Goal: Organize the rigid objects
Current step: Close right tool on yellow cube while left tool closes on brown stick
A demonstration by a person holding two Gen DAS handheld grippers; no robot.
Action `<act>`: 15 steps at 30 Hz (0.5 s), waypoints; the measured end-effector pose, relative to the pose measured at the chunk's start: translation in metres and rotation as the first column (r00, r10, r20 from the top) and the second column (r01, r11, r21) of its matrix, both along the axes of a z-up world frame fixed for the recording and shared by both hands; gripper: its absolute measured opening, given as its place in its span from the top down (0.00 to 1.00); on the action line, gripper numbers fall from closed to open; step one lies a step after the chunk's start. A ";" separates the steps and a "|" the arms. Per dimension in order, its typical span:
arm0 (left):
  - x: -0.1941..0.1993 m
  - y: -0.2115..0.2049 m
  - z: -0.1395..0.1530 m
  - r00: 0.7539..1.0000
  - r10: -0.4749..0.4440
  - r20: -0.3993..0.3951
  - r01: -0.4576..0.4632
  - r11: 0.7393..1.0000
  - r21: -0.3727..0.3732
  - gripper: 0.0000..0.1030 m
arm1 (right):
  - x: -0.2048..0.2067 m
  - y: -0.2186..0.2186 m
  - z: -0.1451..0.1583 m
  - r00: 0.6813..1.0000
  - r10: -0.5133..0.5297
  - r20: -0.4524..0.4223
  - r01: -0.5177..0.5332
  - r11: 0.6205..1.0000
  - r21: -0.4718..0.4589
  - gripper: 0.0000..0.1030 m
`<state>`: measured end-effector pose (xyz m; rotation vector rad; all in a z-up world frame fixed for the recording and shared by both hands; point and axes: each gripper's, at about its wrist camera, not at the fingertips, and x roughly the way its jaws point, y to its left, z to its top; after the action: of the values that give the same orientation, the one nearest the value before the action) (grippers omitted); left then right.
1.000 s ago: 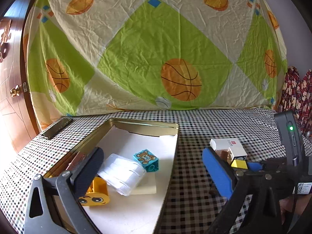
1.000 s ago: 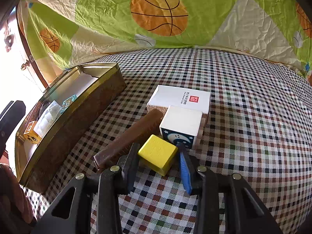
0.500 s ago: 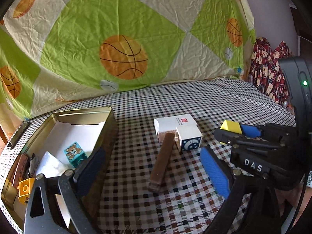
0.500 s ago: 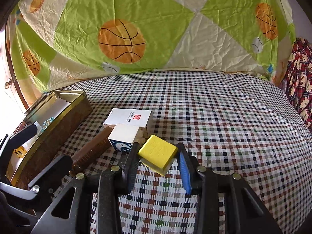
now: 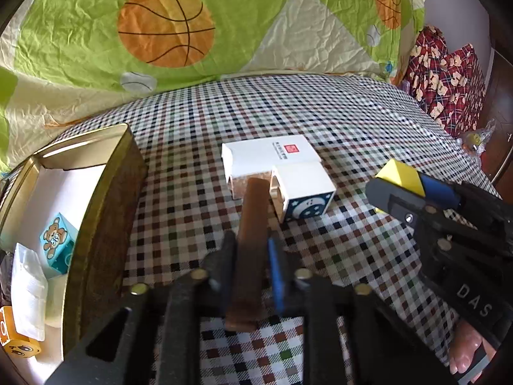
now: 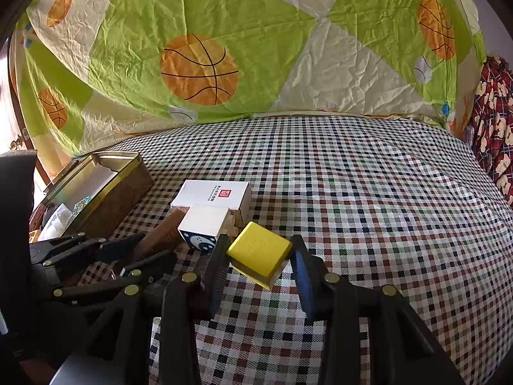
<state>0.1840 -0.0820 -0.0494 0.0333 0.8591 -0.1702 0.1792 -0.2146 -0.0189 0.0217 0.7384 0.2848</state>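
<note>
Left tongs point(image 5: 249, 258) have swung from the tin point(image 5: 105, 192) and pinch the brown bar point(image 5: 251, 224); right tongs point(image 6: 261, 264) grip a yellow block point(image 6: 258, 253), both ready for stowing.

A checked cloth point(image 6: 368, 192) covers the surface. Behind it hangs a basketball-print sheet point(image 6: 256, 48). Red patterned fabric point(image 5: 449, 83) lies at the right.

Left gripper point(image 5: 250, 250) jaws clamped narrow; right gripper point(image 6: 259, 256) jaws clamped, both pitched downward.

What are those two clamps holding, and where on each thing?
Left gripper pinches the long brown bar near its near end; right gripper squeezes the yellow block by opposite sides.
</note>
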 end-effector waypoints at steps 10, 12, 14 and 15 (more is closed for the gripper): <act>-0.017 0.005 0.018 0.990 0.028 0.139 -0.028 1.000 0.002 0.86 | -0.008 -0.003 0.006 0.999 0.001 0.054 -0.002 1.000 0.027 0.61; -0.021 0.006 0.021 0.985 0.037 0.167 -0.038 0.999 0.007 0.86 | -0.010 -0.004 0.007 0.998 -0.001 0.064 -0.001 1.000 0.029 0.61; -0.024 0.007 0.024 0.980 0.043 0.193 -0.046 0.999 0.009 0.86 | -0.012 -0.004 0.008 0.997 0.004 0.073 -0.006 1.000 0.030 0.61; -0.025 0.007 0.026 0.978 0.045 0.204 -0.048 0.999 0.009 0.86 | -0.013 -0.004 0.009 0.997 0.003 0.079 -0.005 1.000 0.028 0.61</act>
<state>0.1589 -0.0747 -0.0235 0.0428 0.6553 -0.1143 0.1667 -0.2182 -0.0103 0.0353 0.6556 0.2985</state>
